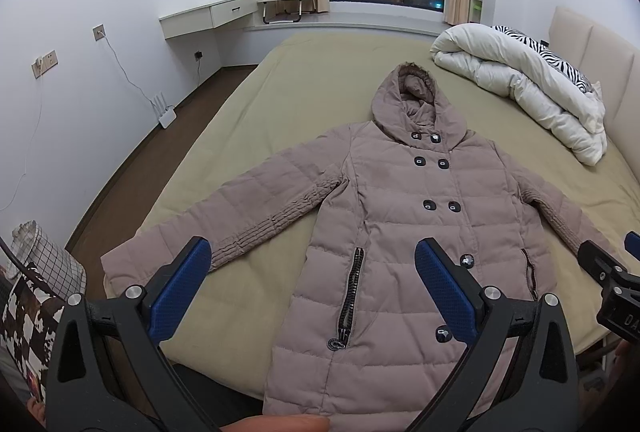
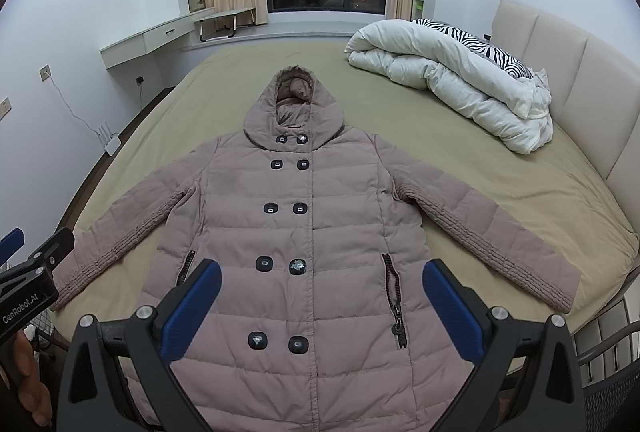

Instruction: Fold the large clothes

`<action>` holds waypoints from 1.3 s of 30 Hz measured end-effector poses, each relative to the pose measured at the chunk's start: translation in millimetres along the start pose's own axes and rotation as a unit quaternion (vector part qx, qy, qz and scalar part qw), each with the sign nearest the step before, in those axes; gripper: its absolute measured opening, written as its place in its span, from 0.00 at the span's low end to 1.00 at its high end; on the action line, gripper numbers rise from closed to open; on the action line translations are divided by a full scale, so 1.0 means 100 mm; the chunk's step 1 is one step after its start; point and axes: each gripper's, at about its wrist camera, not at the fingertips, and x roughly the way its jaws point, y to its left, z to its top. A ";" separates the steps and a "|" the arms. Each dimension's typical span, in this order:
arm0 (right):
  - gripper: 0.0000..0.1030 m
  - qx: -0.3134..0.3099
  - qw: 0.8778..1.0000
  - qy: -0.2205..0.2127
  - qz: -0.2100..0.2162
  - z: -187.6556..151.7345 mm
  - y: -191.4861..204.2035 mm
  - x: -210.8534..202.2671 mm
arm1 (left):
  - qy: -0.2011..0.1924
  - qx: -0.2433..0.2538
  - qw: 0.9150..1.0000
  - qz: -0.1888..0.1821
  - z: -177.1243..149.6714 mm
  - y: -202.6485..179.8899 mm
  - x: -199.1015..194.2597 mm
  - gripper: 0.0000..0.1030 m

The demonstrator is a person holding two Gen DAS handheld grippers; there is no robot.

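Two hand-held grippers hover above a padded hooded coat laid face up and buttoned on the olive sheet of a bed, hood toward the window and hem at the near edge, both sleeves spread out to the sides. By this arrangement the folding appears not yet begun: the garment lies flat, unfolded and untouched, so the step in hand is judged to be the approach to a first grasp. The next move probably calls for each tool to come down onto a sleeve or a side of the body, pinch through thick quilted fabric, and carry it inward across the front; the bulk of the padding may resist a shallow pinch and spring back. Left gripper stands with its blue pads spread fully apart, nothing between them, aimed over the hem beside the zip pocket. Right gripper is likewise spread wide and empty, poised over the lower rows of buttons. Neither tool touches the cloth. A rolled white duvet lies well apart, near the headboard.
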 end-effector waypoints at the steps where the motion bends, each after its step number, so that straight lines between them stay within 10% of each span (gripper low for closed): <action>1: 1.00 0.000 1.000 0.000 0.000 0.00 0.00 0.00 | 0.000 0.000 1.000 0.000 0.00 0.00 0.00 1.00; 39: 1.00 0.000 1.000 0.001 0.000 -0.06 0.04 0.03 | 0.004 0.000 1.000 -0.002 -0.13 0.12 0.00 1.00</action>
